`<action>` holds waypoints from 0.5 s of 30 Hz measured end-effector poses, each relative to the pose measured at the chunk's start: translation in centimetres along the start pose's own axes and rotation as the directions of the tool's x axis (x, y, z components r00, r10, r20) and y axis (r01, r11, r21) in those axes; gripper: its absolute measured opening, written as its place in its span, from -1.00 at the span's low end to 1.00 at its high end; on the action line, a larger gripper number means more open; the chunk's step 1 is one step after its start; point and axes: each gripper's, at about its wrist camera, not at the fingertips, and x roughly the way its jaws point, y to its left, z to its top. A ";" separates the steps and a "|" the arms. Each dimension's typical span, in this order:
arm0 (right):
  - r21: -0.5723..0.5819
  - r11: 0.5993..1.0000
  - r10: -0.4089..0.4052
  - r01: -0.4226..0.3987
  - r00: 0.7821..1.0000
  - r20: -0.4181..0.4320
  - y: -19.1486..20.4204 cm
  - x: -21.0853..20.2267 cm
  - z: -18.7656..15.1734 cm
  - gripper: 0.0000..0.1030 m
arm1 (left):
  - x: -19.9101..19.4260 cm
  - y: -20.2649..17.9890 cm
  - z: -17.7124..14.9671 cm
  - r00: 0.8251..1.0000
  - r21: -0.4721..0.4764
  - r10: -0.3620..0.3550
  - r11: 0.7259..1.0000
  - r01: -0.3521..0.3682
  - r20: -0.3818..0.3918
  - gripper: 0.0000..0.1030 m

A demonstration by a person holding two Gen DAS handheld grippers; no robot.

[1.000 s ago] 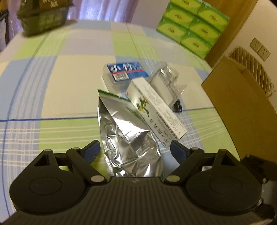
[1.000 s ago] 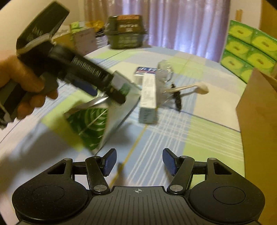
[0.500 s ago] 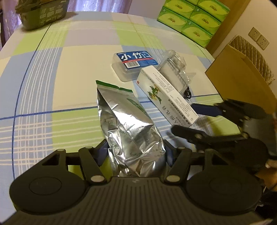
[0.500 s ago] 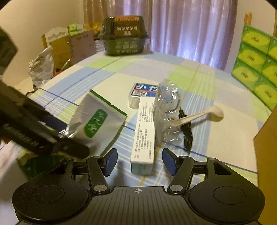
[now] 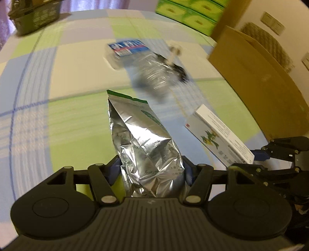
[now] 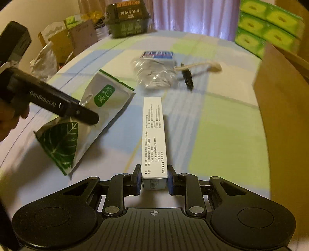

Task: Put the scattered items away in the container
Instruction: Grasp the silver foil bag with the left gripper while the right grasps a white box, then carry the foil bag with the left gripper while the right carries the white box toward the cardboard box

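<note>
A dark green tub [image 6: 127, 18] with a printed label is set at the far edge of the checked tablecloth [image 6: 227, 123], before a purple curtain [image 6: 195, 13]. Green tissue packs [image 6: 268, 29] are stacked at the far right corner. Paper bags and a crumpled foil bag [image 6: 45, 61] are seen beyond the left edge.

You're in a home dining room — a checked tablecloth [image 6: 222, 123] covers the table, purple curtains [image 6: 193, 13] hang behind. Stacked green tissue packs [image 6: 270, 29] and wall sockets [image 5: 272, 20] fit that too.
</note>
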 end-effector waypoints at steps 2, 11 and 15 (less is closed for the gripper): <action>0.005 1.000 -0.004 0.004 1.000 0.002 0.1 -1.5 -1.3 -0.45 | -0.3 -1.0 -1.2 1.000 0.013 -0.020 1.000 0.020 -0.013 0.15; -0.016 0.999 -0.031 0.032 0.999 0.014 0.8 -2.4 -1.5 0.55 | -0.9 -1.9 -2.7 0.999 -0.011 -0.019 1.000 0.019 -0.029 0.21; -0.017 0.999 -0.029 0.029 1.000 -0.004 0.6 -1.5 -0.5 0.55 | -0.4 -2.2 -2.5 0.999 0.028 -0.004 1.000 0.005 -0.042 0.24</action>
